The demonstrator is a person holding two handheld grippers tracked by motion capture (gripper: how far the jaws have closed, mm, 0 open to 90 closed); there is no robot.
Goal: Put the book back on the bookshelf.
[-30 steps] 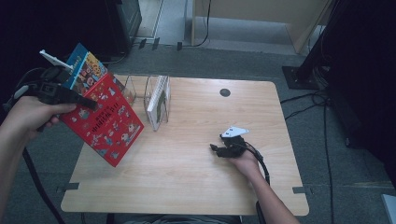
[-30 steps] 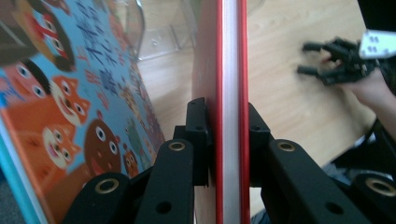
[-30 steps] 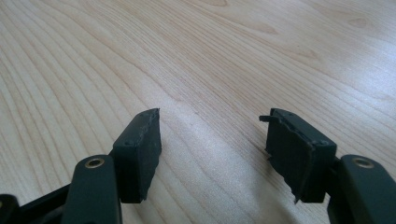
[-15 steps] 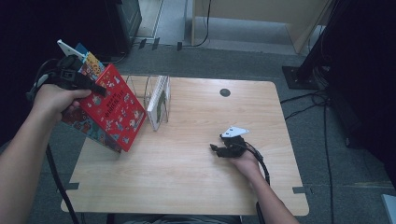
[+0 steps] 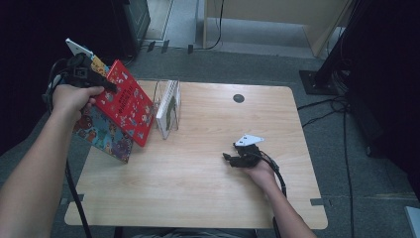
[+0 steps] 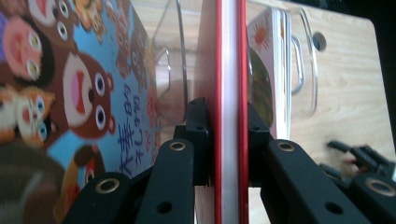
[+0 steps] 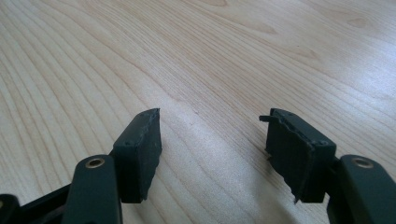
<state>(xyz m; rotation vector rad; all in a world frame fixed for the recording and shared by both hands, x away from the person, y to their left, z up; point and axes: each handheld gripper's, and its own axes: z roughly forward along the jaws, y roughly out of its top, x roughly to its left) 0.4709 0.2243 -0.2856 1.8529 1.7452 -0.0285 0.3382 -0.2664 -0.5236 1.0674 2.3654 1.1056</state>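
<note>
My left gripper [image 5: 105, 85] is raised over the table's left edge and is shut on a red picture book [image 5: 128, 103], which tilts toward a clear rack [image 5: 167, 130]. In the left gripper view both jaws clamp the red book's [image 6: 229, 70] edge, white pages between red covers. A blue cartoon book [image 5: 105, 135] hangs against the red one on its left [image 6: 70, 88], outside the jaws; what holds it is hidden. One white book [image 5: 166, 99] stands in the rack [image 6: 303, 60]. My right gripper [image 5: 234, 159] rests open on the wooden table [image 7: 212, 140], nothing between its jaws.
The table [image 5: 198, 188] has a round cable hole [image 5: 238, 98] near its far edge. Dark furniture and cables lie on the floor behind and to the right [image 5: 341, 104]. The right gripper shows far off at the lower right of the left gripper view [image 6: 362, 158].
My left gripper has carried the red book right and toward the rack, turning it more upright. The right gripper has stayed in place.
</note>
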